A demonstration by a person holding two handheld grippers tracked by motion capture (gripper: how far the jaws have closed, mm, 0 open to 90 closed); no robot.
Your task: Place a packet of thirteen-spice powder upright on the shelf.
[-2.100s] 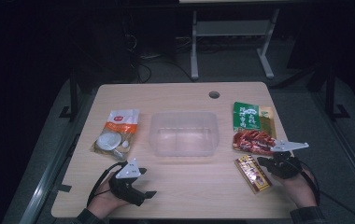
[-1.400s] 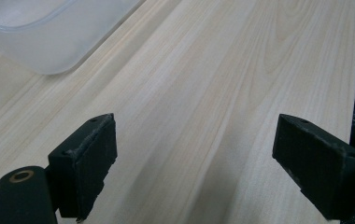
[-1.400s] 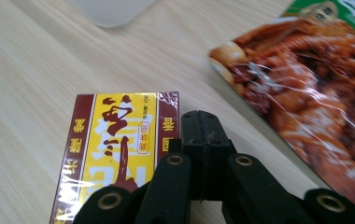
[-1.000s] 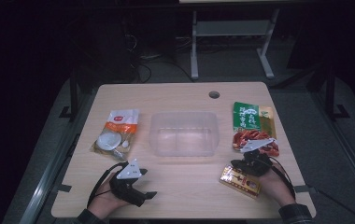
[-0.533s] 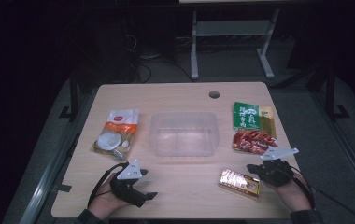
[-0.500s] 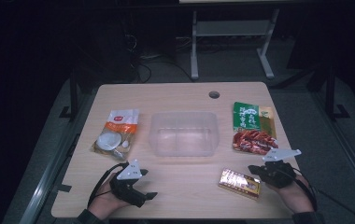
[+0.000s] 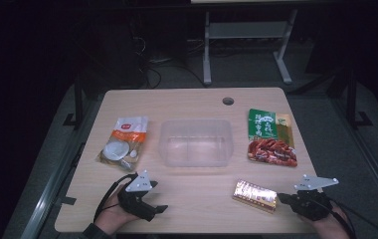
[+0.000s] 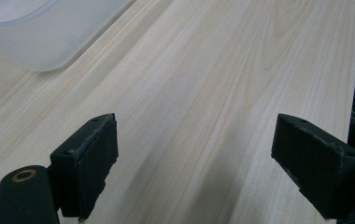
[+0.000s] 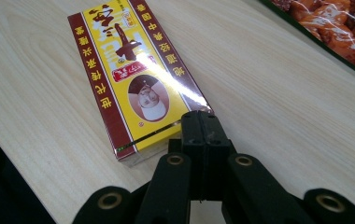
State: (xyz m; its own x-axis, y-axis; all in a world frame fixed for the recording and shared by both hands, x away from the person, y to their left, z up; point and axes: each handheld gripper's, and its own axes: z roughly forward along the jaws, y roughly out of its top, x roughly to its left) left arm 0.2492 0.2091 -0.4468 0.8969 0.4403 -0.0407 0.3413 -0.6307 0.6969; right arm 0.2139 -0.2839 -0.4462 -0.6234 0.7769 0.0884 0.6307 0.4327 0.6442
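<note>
A yellow and dark red box lies flat near the table's front edge, and in the right gripper view the box shows printed characters and a small portrait. My right gripper sits just right of it, jaws shut with nothing between them. Its tip is at the box's near end; I cannot tell whether it touches. My left gripper rests at the front left, and in its own view my left gripper is wide open over bare wood.
A clear plastic container stands mid-table, its corner in the left gripper view. A green packet with red food lies right of the container, and the same packet is in the right gripper view. A white and orange packet lies left.
My right gripper has drawn back to the right, off the top of the box to its right end. The box lies still. The left gripper has not moved.
</note>
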